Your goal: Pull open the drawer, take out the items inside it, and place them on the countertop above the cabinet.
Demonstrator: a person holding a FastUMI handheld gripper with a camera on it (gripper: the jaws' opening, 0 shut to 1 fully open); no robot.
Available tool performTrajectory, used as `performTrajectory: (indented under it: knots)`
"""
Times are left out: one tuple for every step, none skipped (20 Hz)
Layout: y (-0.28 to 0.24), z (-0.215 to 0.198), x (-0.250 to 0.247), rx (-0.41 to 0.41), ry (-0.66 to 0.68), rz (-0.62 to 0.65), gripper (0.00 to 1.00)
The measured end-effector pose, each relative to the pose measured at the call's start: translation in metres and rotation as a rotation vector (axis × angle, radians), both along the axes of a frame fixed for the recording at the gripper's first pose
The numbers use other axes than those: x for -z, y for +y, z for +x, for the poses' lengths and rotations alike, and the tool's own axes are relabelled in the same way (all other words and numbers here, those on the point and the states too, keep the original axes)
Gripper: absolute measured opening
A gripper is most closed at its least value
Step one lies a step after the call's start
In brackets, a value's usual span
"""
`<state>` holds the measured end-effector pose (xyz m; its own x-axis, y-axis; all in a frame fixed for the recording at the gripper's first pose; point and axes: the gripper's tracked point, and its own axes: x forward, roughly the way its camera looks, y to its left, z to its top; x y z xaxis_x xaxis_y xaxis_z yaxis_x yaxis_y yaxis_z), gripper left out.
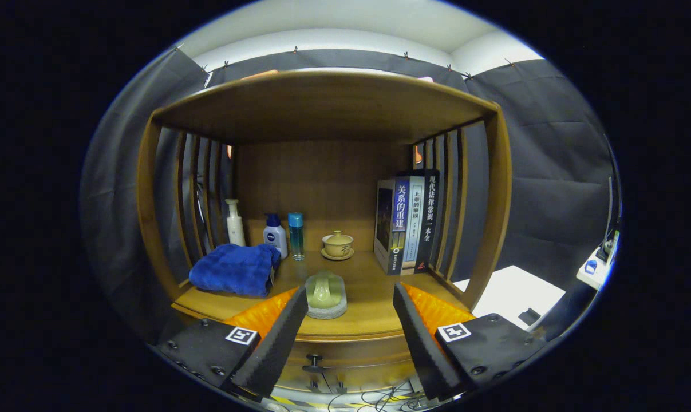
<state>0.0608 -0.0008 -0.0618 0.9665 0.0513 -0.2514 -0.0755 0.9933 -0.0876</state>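
Note:
A wooden cabinet stands ahead of me, with its countertop (374,297) under a slatted shelf frame. Below the countertop's front edge, the drawer front (356,355) carries a small dark knob (314,361) and looks closed. My gripper (351,309) is open, its fingers spread wide and raised in front of the countertop edge, above the knob, holding nothing. A pale green soap-dish-like item (326,294) sits on the countertop just beyond and between the fingers. What lies inside the drawer is hidden.
On the countertop lie a folded blue towel (235,269) at left, a white pump bottle (235,223), a white-and-blue bottle (275,234), a teal bottle (296,236), a lidded tea cup on a saucer (338,245) and upright books (408,226) at right. Cables trail on the floor below.

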Motion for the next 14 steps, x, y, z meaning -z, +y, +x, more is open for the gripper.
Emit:
performTrajectory:
  knots:
    - [-0.003, -0.008, -0.014, -0.008, -0.008, -0.006, 0.99]
    - [-0.006, -0.015, -0.030, -0.014, -0.031, -0.014, 0.99]
    - [-0.009, -0.023, -0.045, -0.014, -0.065, -0.021, 0.99]
    - [-0.012, -0.030, -0.058, -0.014, -0.096, -0.031, 0.99]
    - [-0.013, -0.036, -0.068, -0.018, -0.117, -0.046, 0.99]
    - [-0.015, -0.042, -0.076, -0.019, -0.133, -0.058, 0.99]
    - [-0.016, -0.046, -0.083, -0.015, -0.149, -0.061, 0.98]
    - [-0.016, -0.048, -0.087, -0.013, -0.157, -0.055, 0.98]
    - [-0.015, -0.051, -0.089, -0.013, -0.159, -0.043, 0.98]
    - [-0.013, -0.052, -0.083, -0.013, -0.156, -0.033, 0.98]
    - [-0.013, -0.053, -0.082, -0.013, -0.154, -0.026, 0.98]
    - [-0.014, -0.052, -0.082, -0.011, -0.151, -0.023, 0.99]
    - [-0.013, -0.051, -0.079, -0.009, -0.147, -0.021, 0.99]
    - [-0.012, -0.051, -0.078, -0.012, -0.145, -0.019, 0.99]
